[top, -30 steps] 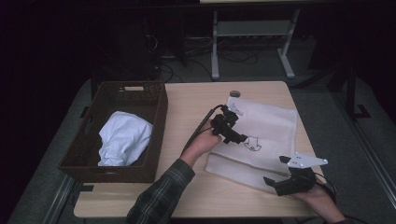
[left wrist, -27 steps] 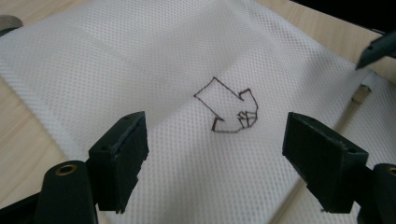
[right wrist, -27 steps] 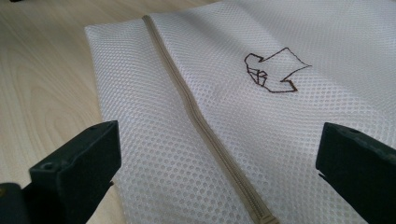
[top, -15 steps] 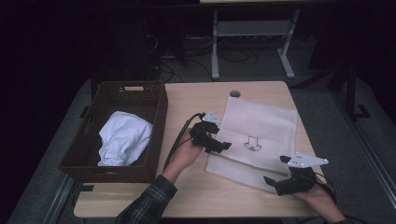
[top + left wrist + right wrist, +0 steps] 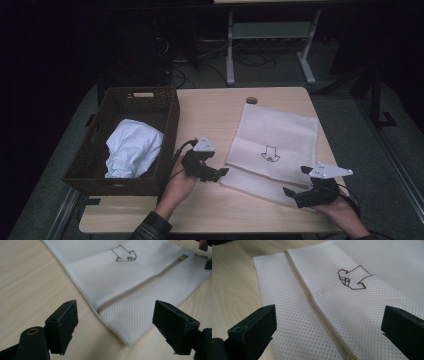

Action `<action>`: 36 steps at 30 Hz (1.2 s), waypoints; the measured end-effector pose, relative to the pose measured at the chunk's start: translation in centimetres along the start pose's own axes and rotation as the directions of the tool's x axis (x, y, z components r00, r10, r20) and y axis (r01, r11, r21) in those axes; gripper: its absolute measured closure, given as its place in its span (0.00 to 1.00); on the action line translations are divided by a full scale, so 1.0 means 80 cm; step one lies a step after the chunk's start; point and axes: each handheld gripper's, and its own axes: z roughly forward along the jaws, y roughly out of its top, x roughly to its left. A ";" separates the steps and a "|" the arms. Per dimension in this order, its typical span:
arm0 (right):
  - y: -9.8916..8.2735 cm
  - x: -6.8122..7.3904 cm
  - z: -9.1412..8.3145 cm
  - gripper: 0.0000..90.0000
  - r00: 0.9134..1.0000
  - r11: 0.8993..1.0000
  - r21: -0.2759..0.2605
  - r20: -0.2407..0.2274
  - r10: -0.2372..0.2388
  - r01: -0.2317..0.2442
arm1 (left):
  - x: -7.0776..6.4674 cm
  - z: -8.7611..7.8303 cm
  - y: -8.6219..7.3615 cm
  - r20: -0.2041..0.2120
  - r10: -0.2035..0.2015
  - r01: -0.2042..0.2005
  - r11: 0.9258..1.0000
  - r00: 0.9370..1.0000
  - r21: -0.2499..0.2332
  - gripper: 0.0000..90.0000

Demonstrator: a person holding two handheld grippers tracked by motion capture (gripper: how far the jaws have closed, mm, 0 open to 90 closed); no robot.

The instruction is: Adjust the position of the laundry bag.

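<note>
On the table (image 5: 210, 115), right of centre, lies the white mesh laundry bag (image 5: 280, 135), flat, with a small arrow drawing on its face and a beige zipper (image 5: 312, 300) running across its near end. And the left gripper (image 5: 212, 172) sits just off the bag's near left corner, jaws spread wide, nothing between them; its own view looks straight at that corner and the zipper line. Over at the near right edge the right gripper (image 5: 300, 187) hovers above the bag, jaws spread as well, mesh and zipper lying below them but not pinched. To the left stands a dark woven basket (image 5: 167, 107) holding a crumpled white cloth (image 5: 132, 147), well apart from the bag. How will this bag handle? Light, soft and floppy, I'd say (thin mesh, no stiffness at all), so it should sag and fold from any single hold. Best bets look like the hemmed corner by the left gripper, or the zipper band, the firmest line on it; a pinch on the open mesh may catch just one layer.
</note>
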 end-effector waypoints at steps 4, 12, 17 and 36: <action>0.000 -0.002 -0.001 0.00 1.000 1.000 -0.001 0.002 0.010 -0.010 | -0.004 -0.010 -0.020 -0.018 -0.014 0.014 1.000 1.000 -0.006 0.22; 0.003 -0.007 -0.009 0.00 1.000 1.000 0.011 0.025 0.013 -0.013 | -0.010 -0.024 -0.049 -0.040 -0.023 0.022 1.000 0.999 -0.006 0.21; 0.003 -0.013 -0.015 0.00 0.999 0.999 0.031 0.014 0.036 -0.036 | -0.014 -0.029 -0.063 -0.039 -0.028 0.028 1.000 0.999 0.001 0.21; -0.030 -0.052 -0.043 0.20 0.996 0.991 0.098 0.017 0.093 -0.094 | -0.014 -0.033 -0.072 -0.032 -0.040 0.040 0.999 0.999 0.004 0.21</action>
